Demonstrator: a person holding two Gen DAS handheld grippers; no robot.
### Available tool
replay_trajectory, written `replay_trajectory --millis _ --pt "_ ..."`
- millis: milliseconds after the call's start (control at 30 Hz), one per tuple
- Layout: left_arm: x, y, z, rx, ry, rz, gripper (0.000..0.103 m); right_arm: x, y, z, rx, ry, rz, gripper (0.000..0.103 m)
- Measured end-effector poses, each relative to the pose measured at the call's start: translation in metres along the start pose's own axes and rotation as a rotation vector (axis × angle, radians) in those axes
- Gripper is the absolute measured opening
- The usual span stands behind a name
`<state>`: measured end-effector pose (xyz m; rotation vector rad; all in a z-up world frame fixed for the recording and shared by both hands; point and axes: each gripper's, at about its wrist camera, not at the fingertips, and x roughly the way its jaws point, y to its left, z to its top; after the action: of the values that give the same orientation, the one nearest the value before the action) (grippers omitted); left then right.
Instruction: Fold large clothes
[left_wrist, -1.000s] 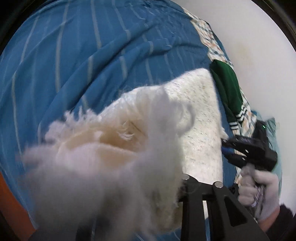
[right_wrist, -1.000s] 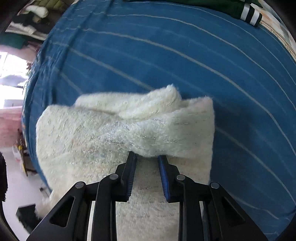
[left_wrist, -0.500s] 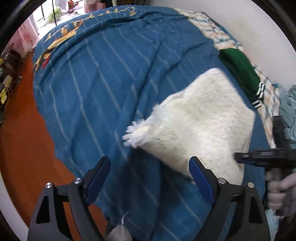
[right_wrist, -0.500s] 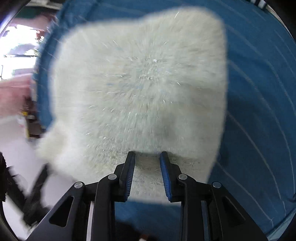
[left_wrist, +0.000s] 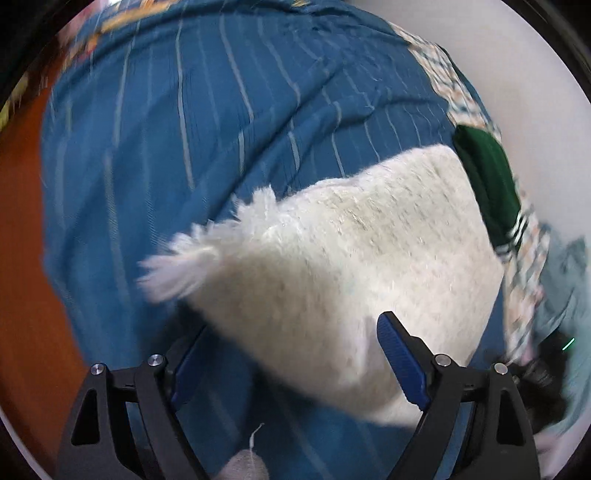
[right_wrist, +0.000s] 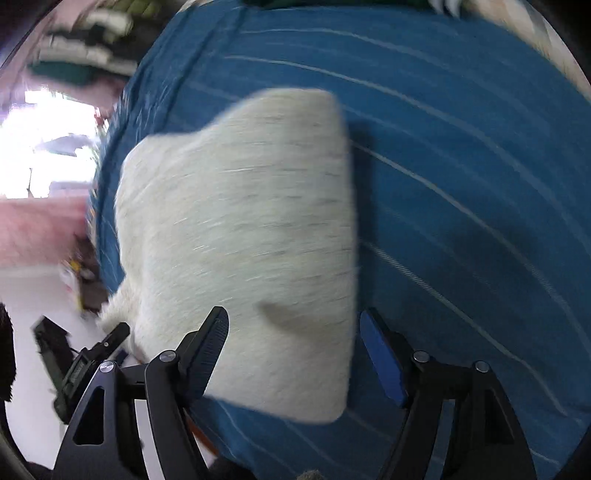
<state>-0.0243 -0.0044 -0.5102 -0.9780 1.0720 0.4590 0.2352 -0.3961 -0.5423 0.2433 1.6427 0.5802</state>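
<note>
A white fluffy garment lies folded in a rough rectangle on the blue striped bedspread. A tufted corner sticks out at its left. My left gripper is open and empty, just above its near edge. In the right wrist view the same garment fills the middle, blurred by motion. My right gripper is open and empty over its near edge. The left gripper's body shows at the lower left of that view.
A folded dark green garment with white stripes lies right beside the white one, against a checked cloth and the white wall. A pale blue cloth is at far right. The bed's edge and orange floor are at left.
Both grippers let go of the white garment and opened. It dropped folded onto the bed. Both grippers now hover over its near edge, and both views are motion-blurred.
</note>
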Motion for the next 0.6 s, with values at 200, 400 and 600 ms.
replay_trajectory --millis 200,400,600 --pt "0.035 0.029 0.019 -0.178 0.012 -0.118 0.076 0.081 -0.049 0.016 0.112 0.079 0.443 0.083" --pt "0.029 0.02 0.042 -0.097 -0.012 -0.145 0.025 0.102 -0.028 0.038 0.042 0.078 0.57 0.088" --pt "0.003 -0.001 0.081 -0.046 -0.074 -0.131 0.019 0.09 0.009 0.049 0.071 -0.016 0.658 0.059"
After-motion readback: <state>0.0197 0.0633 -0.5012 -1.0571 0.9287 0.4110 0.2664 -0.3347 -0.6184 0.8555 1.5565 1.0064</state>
